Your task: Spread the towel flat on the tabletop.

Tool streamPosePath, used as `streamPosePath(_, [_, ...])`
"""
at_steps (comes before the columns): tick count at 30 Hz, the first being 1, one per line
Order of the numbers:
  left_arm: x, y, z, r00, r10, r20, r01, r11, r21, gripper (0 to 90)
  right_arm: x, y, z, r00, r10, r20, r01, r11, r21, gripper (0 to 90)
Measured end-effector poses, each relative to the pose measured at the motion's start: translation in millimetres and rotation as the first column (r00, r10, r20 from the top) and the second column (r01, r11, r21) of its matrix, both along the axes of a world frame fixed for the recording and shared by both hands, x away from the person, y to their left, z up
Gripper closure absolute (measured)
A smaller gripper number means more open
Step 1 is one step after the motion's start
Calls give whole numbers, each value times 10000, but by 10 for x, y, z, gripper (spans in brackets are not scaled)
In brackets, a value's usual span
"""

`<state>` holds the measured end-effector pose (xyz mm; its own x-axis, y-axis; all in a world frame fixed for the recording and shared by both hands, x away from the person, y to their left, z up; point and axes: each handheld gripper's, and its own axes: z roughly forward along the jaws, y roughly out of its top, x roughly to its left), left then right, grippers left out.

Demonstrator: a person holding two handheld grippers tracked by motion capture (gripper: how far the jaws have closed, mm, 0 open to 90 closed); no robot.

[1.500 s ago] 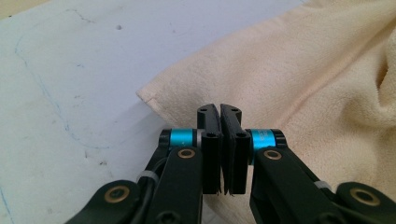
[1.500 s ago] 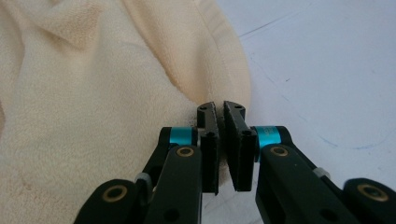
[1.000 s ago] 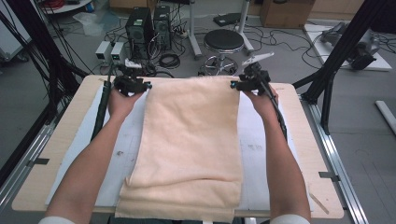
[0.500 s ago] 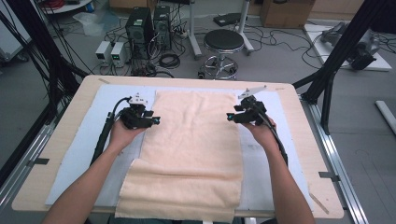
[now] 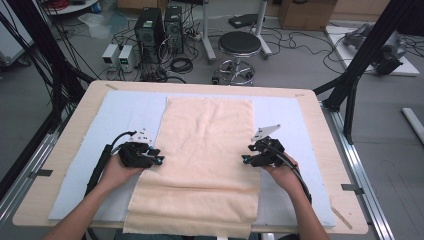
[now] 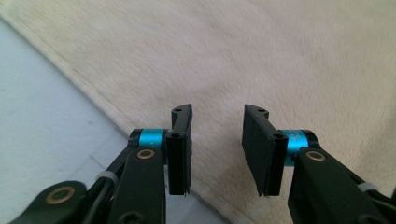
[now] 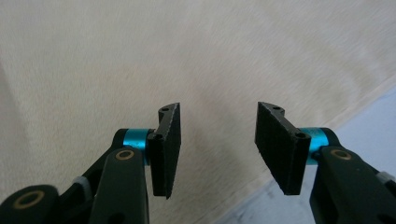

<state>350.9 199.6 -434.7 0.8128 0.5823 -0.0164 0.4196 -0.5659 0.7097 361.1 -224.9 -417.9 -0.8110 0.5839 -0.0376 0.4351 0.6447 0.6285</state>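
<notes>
A robotics lab or test room — black desktop computer towers and small white power supply boxes sit on a grey floor among tangled black cables, beside a round black stool and black metal frame struts around the pale wooden table.

Wooden table, pale-blue sheet, cream towel

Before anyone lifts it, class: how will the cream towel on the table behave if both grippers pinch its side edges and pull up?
The cream towel lies flat with its near end draped over the table edge, so it is probably floppy and would sag between the left gripper and right gripper. Its fuzzy nap suggests decent grip. It looks light.
</notes>
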Motion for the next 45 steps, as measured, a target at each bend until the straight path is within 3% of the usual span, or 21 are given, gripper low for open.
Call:
streamPosePath(3, [-26, -9, -21, 9994, 207, 276, -203, 9997, -153, 775, -1, 8, -130, 9994, -61, -340, 71, 9996, 284, 560])
streamPosePath(5, [-31, -23, -11, 9990, 300, 334, -300, 9995, -4, 843, 1, -15, -142, 9989, -204, -414, 228, 9980, 592, 616])
streamPosePath(9, [-2, -44, 10, 9968, 657, 457, -662, 9978, 99, 863, 26, 1, -128, 9997, 180, -143, -173, 9988, 462, 823])
streamPosePath(10, [6, -46, 10, 9960, 739, 506, -742, 9972, 47, 863, 29, 10, -120, 9998, 179, -34, -178, 9991, 388, 840])
streamPosePath(13, [69, -36, 16, 9895, 1219, 770, -1209, 9925, -180, 863, 66, 25, -124, 9998, -29, 209, 21, 9993, 362, 846])
streamPosePath(16, [161, -36, 37, 9776, 1801, 1088, -1743, 9829, -601, 862, 128, 29, -132, 9960, -614, 655, 576, 9967, 575, 845])
streamPosePath(18, [239, -51, 32, 9715, 2021, 1241, -1972, 9791, -503, 862, 186, 37, -142, 9922, -880, 886, 821, 9942, 688, 841])
streamPosePath(20, [320, -57, 14, 9665, 2284, 1173, -2227, 9730, -598, 860, 283, 40, -163, 9916, -1019, 793, 956, 9923, 792, 825])
streamPosePath(22, [380, -39, 9, 9657, 2400, 990, -2326, 9692, -805, 850, 360, 34, -173, 9915, -1138, 627, 1077, 9898, 937, 771])
streamPosePath(24, [380, -11, 28, 9638, 2509, 900, -2422, 9653, -975, 795, 390, 12, -156, 9899, -1276, 625, 1202, 9867, 1095, 717])
streamPosePath(26, [351, 29, 67, 9685, 2397, 677, -2322, 9672, -1031, 712, 360, -17, -111, 9888, -1312, 716, 1214, 9845, 1268, 650])
streamPosePath(28, [293, 54, 112, 9735, 2171, 715, -2088, 9720, -1081, 662, 305, -52, -57, 9903, -1234, 631, 1135, 9834, 1418, 619])
streamPosePath(31, [162, 84, 174, 9800, 1781, 883, -1699, 9810, -936, 596, 157, -74, 50, 9918, -961, 845, 828, 9854, 1490, 594])
streamPosePath(34, [15, 106, 223, 9859, 1363, 972, -1280, 9879, -875, 579, -36, -61, 148, 9920, -462, 1172, 285, 9885, 1483, 569])
streamPosePath(37, [-158, 97, 271, 9907, 932, 993, -861, 9936, -736, 538, -242, -22, 203, 9931, 159, 1160, -315, 9906, 1332, 546])
streamPosePath(41, [-417, 90, 288, 9953, -7, 964, 105, 9947, -1019, 527, -520, 6, 192, 9877, 970, 1223, -1135, 9842, 1361, 565])
streamPosePath(45, [-617, 75, 203, 9938, -594, 942, 671, 9945, -809, 520, -718, 19, 73, 9772, 1873, 1001, -1967, 9760, 940, 600])
